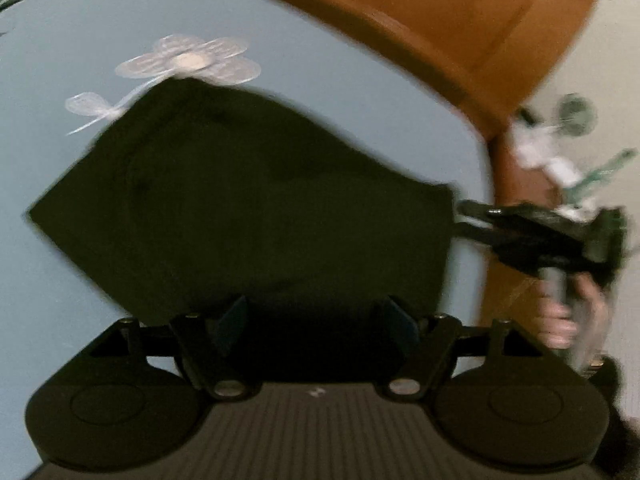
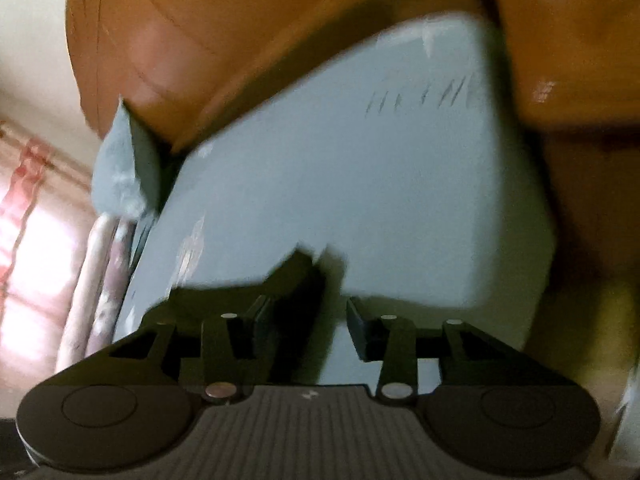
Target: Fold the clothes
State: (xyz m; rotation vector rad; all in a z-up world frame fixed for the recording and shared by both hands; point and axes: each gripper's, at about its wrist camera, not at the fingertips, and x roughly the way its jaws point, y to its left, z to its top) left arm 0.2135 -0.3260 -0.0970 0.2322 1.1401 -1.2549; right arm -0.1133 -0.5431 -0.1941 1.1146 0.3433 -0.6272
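A dark folded garment (image 1: 248,208) lies flat on a light blue bedsheet (image 1: 60,260) with a pale flower print. My left gripper (image 1: 314,316) hangs over the garment's near edge, jaws wide apart, nothing between them. At the garment's right corner my right gripper (image 1: 460,220) comes in from the side, held by a hand (image 1: 560,316). In the right wrist view my right gripper (image 2: 308,320) is open. The garment's corner (image 2: 298,276) lies beside its left finger (image 2: 260,320) and bare sheet (image 2: 360,200) shows by the right finger; the pads do not press the cloth.
An orange-brown bed frame (image 1: 440,20) curves along the mattress edge, and the bed frame (image 2: 240,40) fills the top of the right wrist view. A blue pillow (image 2: 120,168) and folded pale bedding (image 2: 96,280) sit at the left. Motion blur softens both views.
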